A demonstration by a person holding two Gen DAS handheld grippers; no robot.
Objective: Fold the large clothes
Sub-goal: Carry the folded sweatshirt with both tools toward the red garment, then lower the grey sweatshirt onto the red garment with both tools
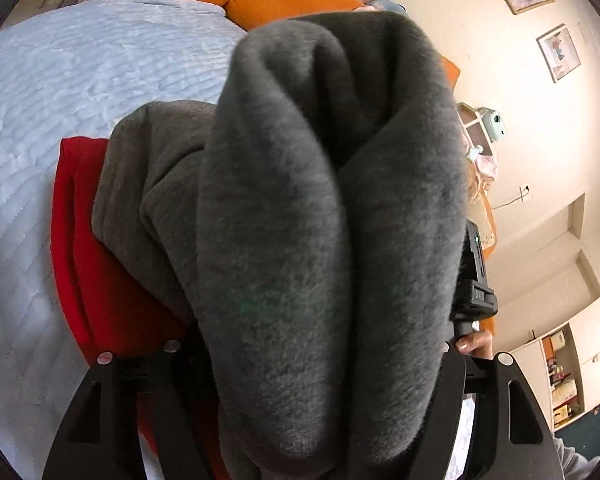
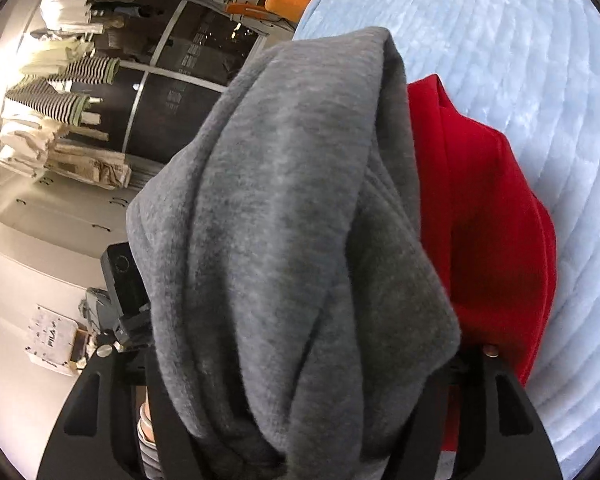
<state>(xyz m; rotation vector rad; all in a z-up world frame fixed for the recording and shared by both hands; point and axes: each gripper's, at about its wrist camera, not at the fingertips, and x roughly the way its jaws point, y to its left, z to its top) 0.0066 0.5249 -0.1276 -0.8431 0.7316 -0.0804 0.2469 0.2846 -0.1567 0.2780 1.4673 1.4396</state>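
Garment: a thick grey fleece (image 1: 324, 208) hangs bunched between both tools, above a red garment (image 1: 96, 256) that lies on the pale blue bedspread (image 1: 60, 92).
Left gripper (image 1: 300, 420): the fleece fills the gap between its fingers; it looks clamped on the cloth, though the fingertips are buried and the bite itself is hidden.
Right gripper (image 2: 296, 420): likewise swallowed by grey fleece (image 2: 284, 220); judged to be gripping it, tips unseen.
Handling: soft, limp and bulky, probably fairly heavy for cloth; it sags into deep rolls and will not keep an edge by itself. The pile is not slippery, so a pinch should hold.
Where to hold: best at a hem or seam corner, not a thick wad, so the cloth can spread flat.
Left view only: orange cushions (image 1: 284, 0) at 12 o'clock, framed pictures (image 1: 560, 52) at 2 o'clock, the other tool's handle and a thumb at 4 o'clock.
Right view only: a wardrobe with hanging striped tops (image 2: 68, 84) at 10 o'clock; the red garment (image 2: 488, 216) at 3 o'clock.
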